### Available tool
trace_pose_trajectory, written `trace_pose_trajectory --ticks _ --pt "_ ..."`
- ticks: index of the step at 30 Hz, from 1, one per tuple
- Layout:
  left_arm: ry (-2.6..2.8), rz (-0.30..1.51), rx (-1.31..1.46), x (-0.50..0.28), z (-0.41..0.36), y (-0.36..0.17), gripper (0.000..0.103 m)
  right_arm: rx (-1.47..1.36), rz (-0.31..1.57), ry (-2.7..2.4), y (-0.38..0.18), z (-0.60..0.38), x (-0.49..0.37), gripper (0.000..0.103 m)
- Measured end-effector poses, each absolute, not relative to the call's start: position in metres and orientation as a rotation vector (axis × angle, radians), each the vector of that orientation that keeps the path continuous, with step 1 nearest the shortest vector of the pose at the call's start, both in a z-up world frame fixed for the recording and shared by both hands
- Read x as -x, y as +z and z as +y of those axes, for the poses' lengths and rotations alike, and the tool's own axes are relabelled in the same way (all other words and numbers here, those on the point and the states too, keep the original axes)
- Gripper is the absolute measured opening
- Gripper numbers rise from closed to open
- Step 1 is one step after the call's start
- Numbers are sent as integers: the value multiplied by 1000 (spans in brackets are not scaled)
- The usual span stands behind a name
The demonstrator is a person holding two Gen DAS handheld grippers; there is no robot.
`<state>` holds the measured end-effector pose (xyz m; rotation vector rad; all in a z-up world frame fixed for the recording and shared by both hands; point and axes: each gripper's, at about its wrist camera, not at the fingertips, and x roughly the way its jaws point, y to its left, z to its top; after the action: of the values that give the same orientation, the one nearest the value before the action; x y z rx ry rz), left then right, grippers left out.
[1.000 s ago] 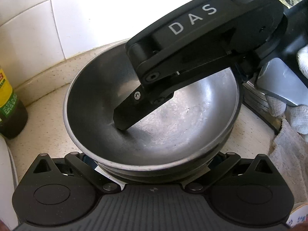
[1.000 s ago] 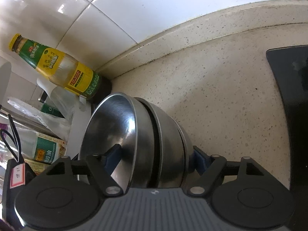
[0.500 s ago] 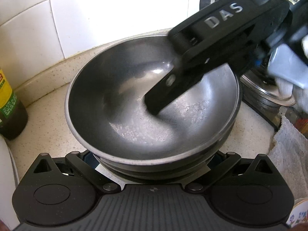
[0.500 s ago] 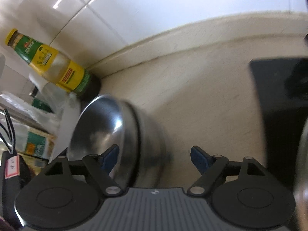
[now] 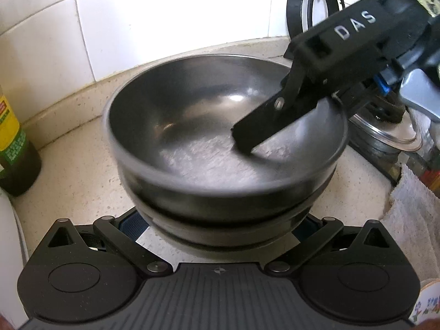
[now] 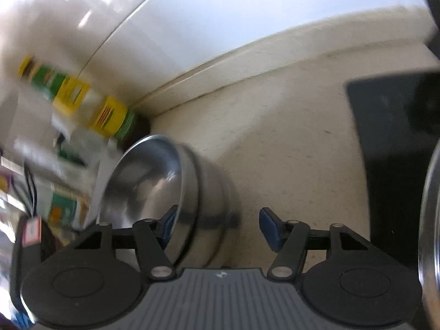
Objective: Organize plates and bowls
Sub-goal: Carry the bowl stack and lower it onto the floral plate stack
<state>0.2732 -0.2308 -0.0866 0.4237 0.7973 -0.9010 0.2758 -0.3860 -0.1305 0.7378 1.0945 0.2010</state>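
A stack of steel bowls (image 5: pixel 220 148) sits on the speckled counter (image 5: pixel 77 176). My left gripper (image 5: pixel 220 228) is wide open with the base of the stack between its fingers; whether the pads touch the bowls is hidden. My right gripper (image 6: pixel 217 227) is open and empty. In the left wrist view one of its black fingers (image 5: pixel 264 123) hangs over the right side of the top bowl's hollow. In the blurred right wrist view the stack (image 6: pixel 165 192) lies at lower left, beside its left pad (image 6: pixel 167 224).
An oil bottle with a yellow and green label (image 5: pixel 13 143) stands left of the bowls by the tiled wall (image 5: pixel 165 13). A steel pot with a lid (image 5: pixel 385 134) and a white cloth (image 5: pixel 412 203) are to the right. A black cooktop (image 6: pixel 390 143) shows in the right wrist view.
My right gripper let go of the bowl stack, opened, and drew back up and to the right out of the top bowl. My left gripper stayed around the stack's base.
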Motion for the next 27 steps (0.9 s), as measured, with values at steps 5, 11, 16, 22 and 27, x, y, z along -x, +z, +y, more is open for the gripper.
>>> trace_pose_trajectory --ticks 5,11,16,22,27 --pt "-909 797 -427 -276 -226 -87 103 -667 1052 222 -103 -380 -282 81" --pt "-911 790 -419 -276 -220 -87 103 -500 1013 168 -86 -376 -292 81" --pt "-937 770 -436 -280 -219 -87 102 -511 1128 277 -109 -362 -291 82" --pt "-975 733 -480 -284 -219 -85 103 -468 1109 362 -101 -364 -295 85" --pt "-984 720 -492 -286 -221 -85 103 -545 1116 363 -115 -361 -314 85"
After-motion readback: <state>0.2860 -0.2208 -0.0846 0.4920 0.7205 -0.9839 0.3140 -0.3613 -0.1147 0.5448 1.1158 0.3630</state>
